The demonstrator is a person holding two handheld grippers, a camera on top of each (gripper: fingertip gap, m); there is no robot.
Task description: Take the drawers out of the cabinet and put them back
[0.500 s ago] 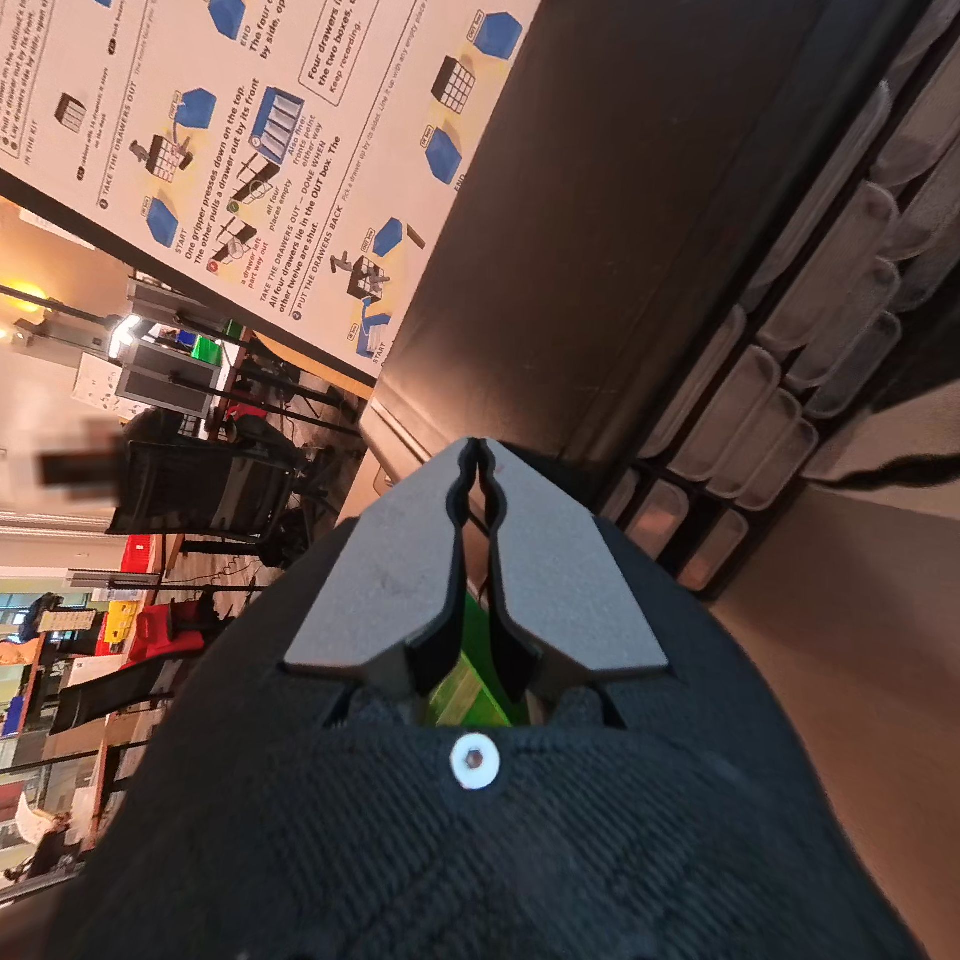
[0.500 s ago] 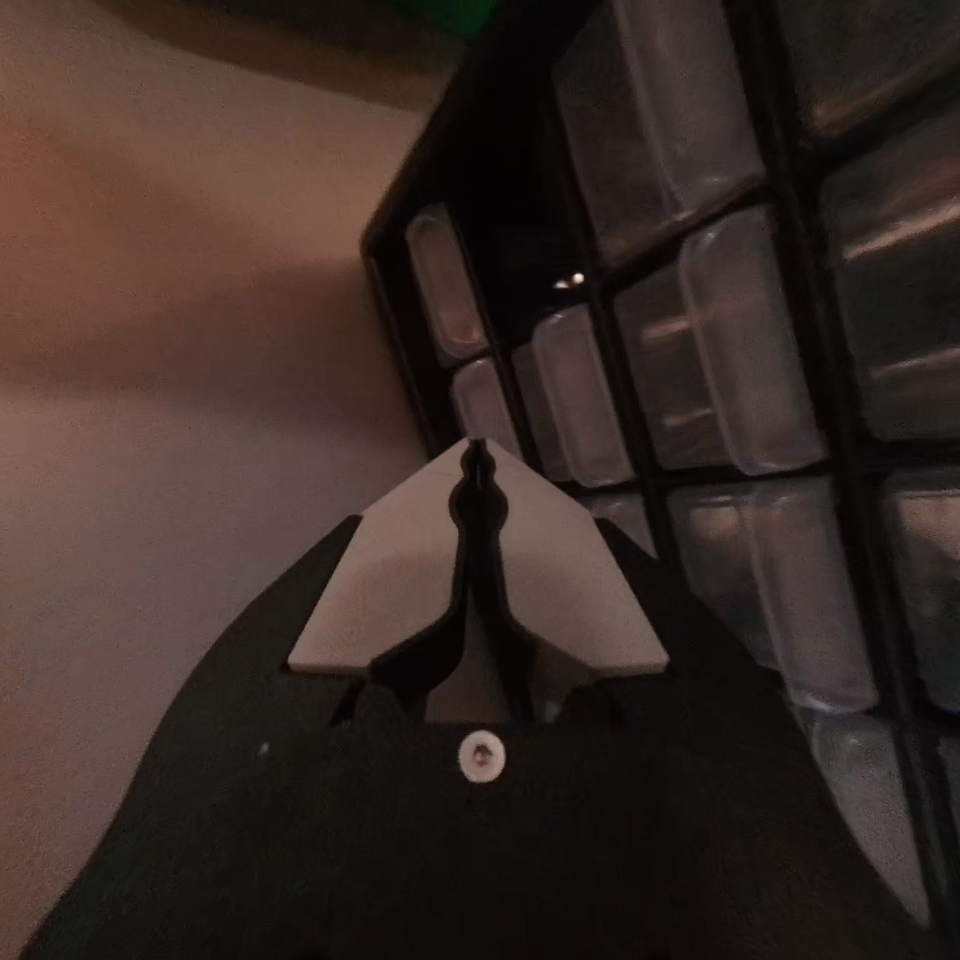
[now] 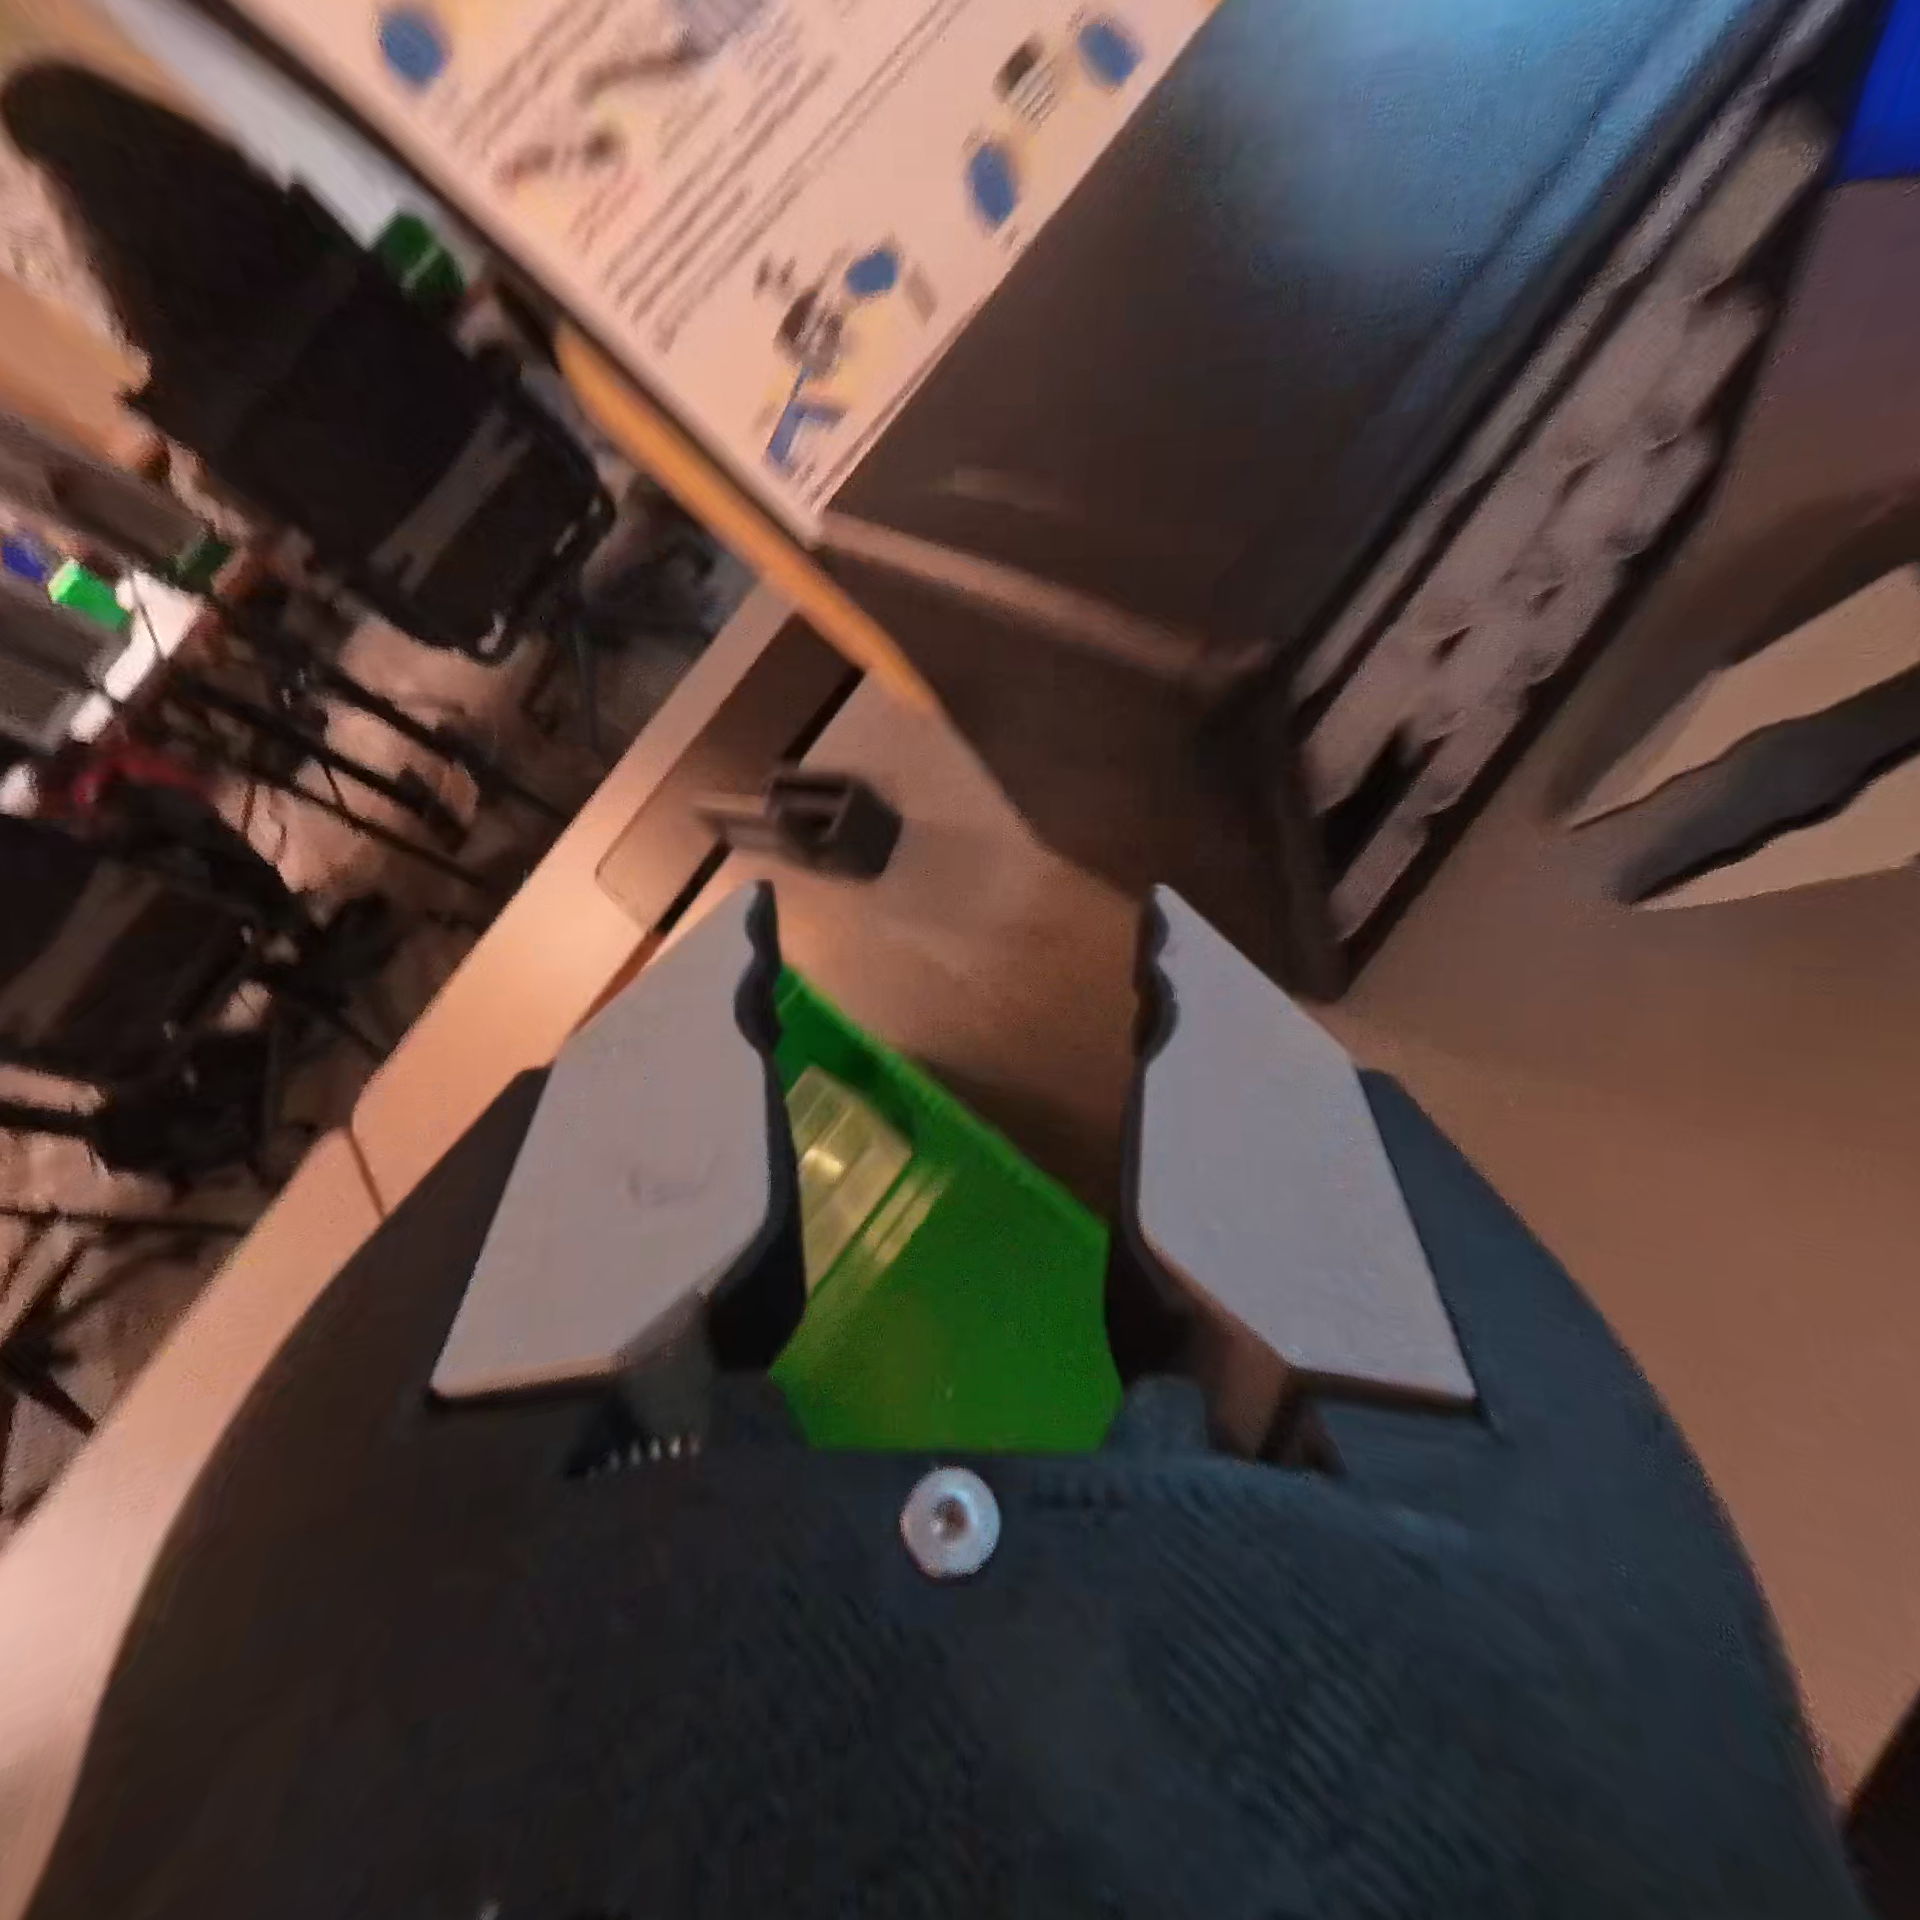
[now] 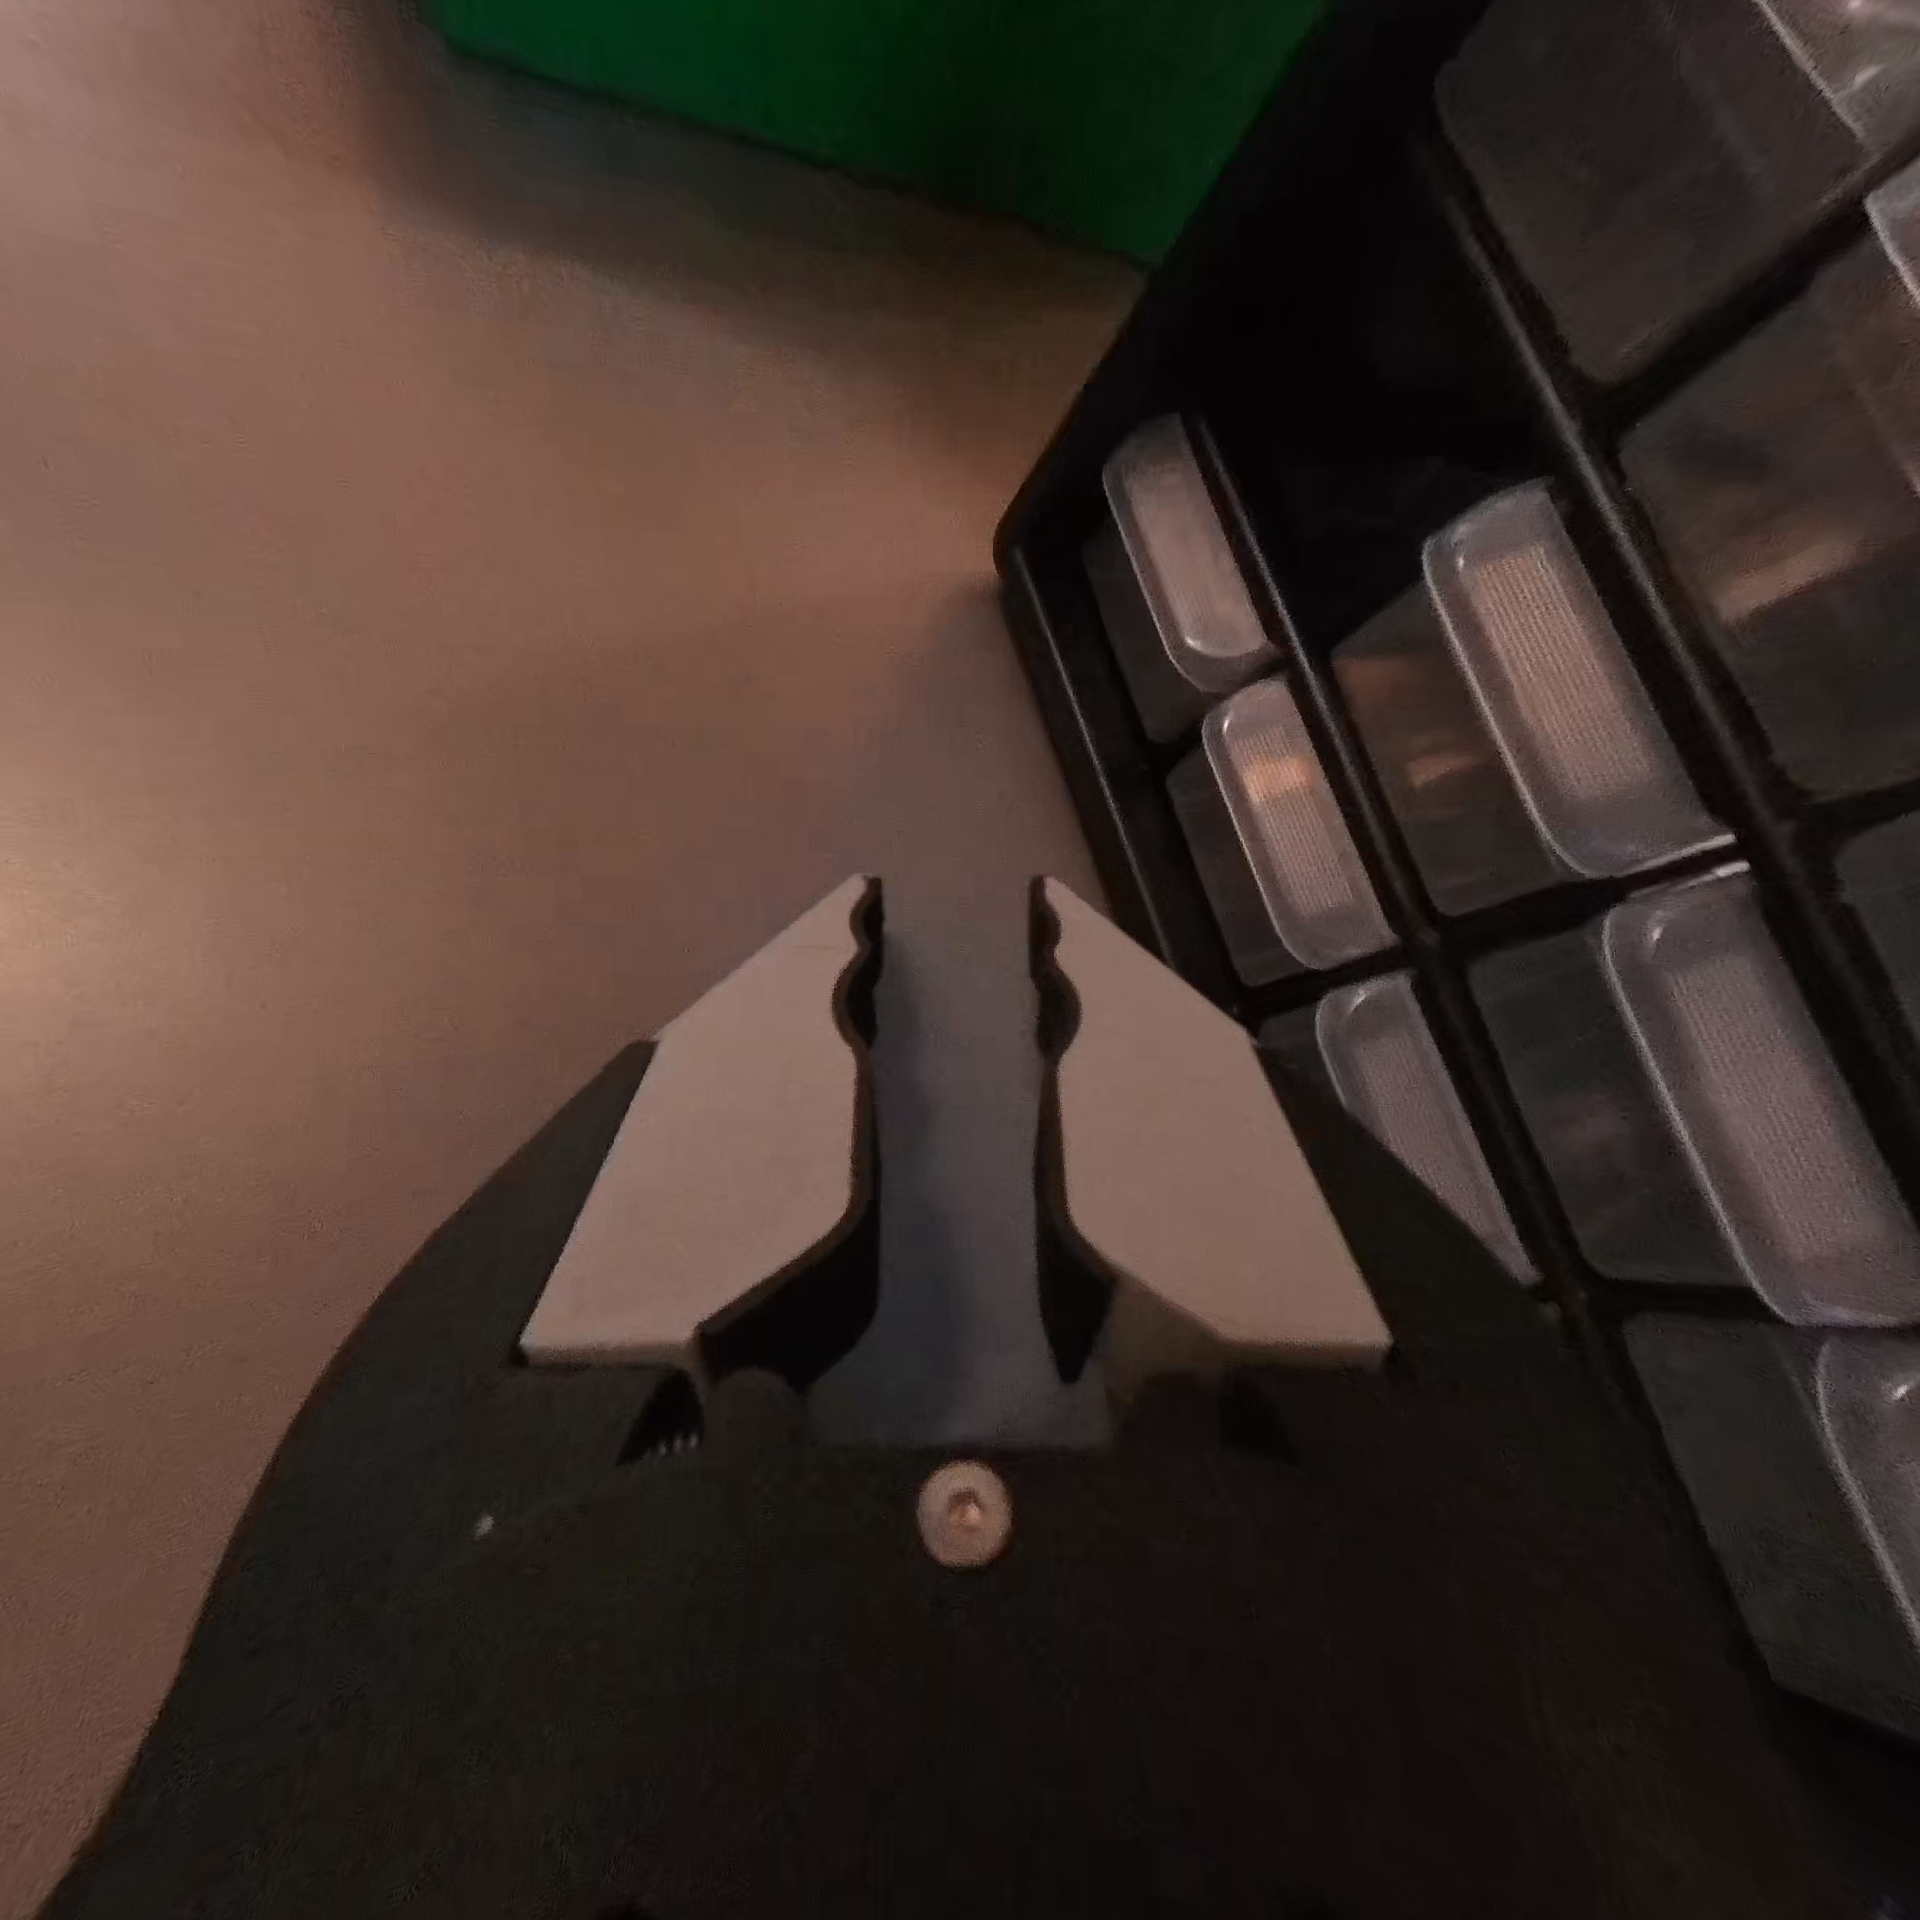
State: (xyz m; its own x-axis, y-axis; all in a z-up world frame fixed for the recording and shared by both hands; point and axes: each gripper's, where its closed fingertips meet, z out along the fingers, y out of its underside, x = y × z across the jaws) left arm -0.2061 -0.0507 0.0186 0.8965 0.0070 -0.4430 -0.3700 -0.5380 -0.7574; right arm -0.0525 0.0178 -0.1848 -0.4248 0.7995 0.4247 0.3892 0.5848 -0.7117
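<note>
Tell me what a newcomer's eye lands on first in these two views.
In the left wrist view, the bright green box stands out on the table between the open left gripper fingers. In the right wrist view, the black cabinet fills the right side with its grid of clear drawers, one slot near its corner dark and empty. The right gripper is open beside it, holding nothing.

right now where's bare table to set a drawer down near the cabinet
Bare table runs from the cabinet's front corner to the green box, ahead of the open right tool. Crowded: the cabinet face packed with clear drawers. The open left tool hangs over a green box already holding something clear.
</note>
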